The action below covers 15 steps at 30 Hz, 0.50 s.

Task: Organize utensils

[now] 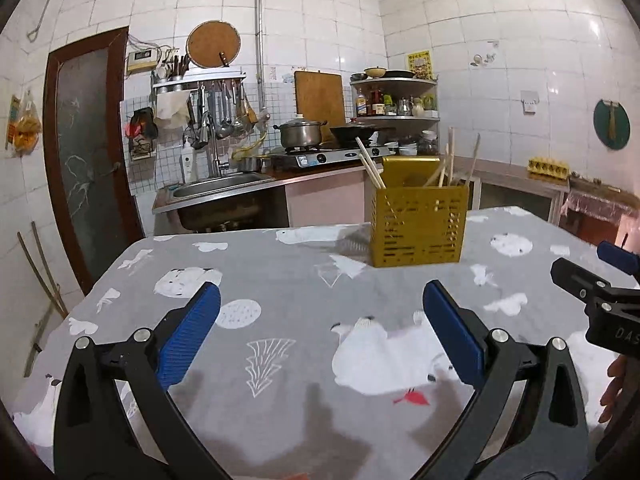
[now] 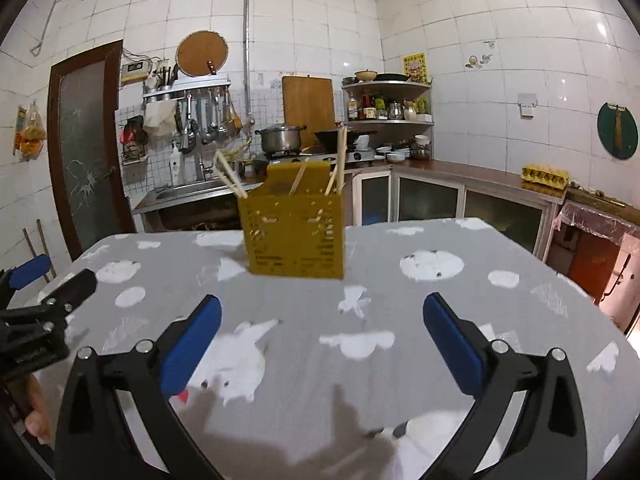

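The table (image 1: 280,280), covered in a grey cloth with white animal prints, carries a yellow perforated utensil holder (image 1: 418,226) standing upright near its far side. Wooden chopsticks (image 1: 370,166) lean out of it at loose angles, some to the left, some toward the right rear.

The likeliest trouble, as I judge it, is tipping: the holder looks light and tall, so a push on a leaning stick or its wall could topple it or slide it on the cloth. A stick could also pivot and flick out if gripped near its tip.

The left gripper (image 1: 320,320) hovers above the cloth with jaws spread wide and empty; the holder lies ahead and slightly right, well apart. The right gripper (image 2: 322,320), likewise wide and empty, has the holder ahead, slightly left.
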### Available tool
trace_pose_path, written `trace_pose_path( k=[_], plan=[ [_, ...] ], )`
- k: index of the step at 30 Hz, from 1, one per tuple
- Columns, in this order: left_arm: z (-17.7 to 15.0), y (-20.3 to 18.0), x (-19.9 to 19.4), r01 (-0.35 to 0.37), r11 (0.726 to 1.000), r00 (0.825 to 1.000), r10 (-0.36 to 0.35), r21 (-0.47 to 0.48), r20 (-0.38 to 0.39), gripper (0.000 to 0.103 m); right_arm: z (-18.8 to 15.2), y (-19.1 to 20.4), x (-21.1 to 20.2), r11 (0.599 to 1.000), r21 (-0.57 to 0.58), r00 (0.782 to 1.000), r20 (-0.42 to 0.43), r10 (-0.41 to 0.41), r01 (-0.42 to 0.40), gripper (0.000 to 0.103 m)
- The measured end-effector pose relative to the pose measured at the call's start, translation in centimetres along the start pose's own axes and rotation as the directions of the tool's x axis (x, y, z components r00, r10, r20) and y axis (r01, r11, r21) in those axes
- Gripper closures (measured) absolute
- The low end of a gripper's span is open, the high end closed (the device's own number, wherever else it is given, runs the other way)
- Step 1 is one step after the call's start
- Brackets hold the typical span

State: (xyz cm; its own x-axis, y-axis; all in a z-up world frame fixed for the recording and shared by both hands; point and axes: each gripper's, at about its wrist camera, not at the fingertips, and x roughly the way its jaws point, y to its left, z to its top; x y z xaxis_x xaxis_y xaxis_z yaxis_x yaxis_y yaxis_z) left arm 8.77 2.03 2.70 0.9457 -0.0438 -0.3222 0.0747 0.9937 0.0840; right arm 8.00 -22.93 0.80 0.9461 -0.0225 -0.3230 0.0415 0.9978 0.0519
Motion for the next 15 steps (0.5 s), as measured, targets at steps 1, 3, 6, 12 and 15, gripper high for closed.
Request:
trace_pose_path(
  k=[1, 3, 6, 12, 15],
  plan=[
    [-0.2, -0.1, -0.1, -0.001, 1.000, 1.000, 0.001, 0.005, 0.002, 0.005, -0.3, 0.2, -0.2, 1.000, -0.010, 1.000, 0.012, -0.006, 0.006, 0.004],
    [-0.6, -0.1, -0.5, -0.004, 1.000, 1.000, 0.004, 0.004, 0.020, 0.005, -0.6, 0.4, -0.6, 1.000, -0.015, 0.999, 0.037, -0.017, 0.017, 0.004],
    [-1.2, -0.4, -0.8, -0.018, 1.000, 0.999, 0.018, 0.007, 0.050, 0.005, -0.8, 0.4, -0.3, 1.000, -0.011, 1.000, 0.026, -0.008, 0.009, 0.004],
    [-2.2, -0.8, -0.8, -0.030, 0.999, 0.997, 0.028, 0.030, 0.069, 0.005, -1.9, 0.7, -0.8, 1.000, -0.015, 0.999, 0.053, -0.007, 0.008, 0.004],
    [-2.3, -0.8, -0.5, -0.015, 0.999, 0.999, 0.013, 0.030, 0.048, 0.005, -2.0, 1.0, -0.9, 1.000, -0.025, 0.998, 0.054, -0.009, 0.010, 0.004]
  ],
)
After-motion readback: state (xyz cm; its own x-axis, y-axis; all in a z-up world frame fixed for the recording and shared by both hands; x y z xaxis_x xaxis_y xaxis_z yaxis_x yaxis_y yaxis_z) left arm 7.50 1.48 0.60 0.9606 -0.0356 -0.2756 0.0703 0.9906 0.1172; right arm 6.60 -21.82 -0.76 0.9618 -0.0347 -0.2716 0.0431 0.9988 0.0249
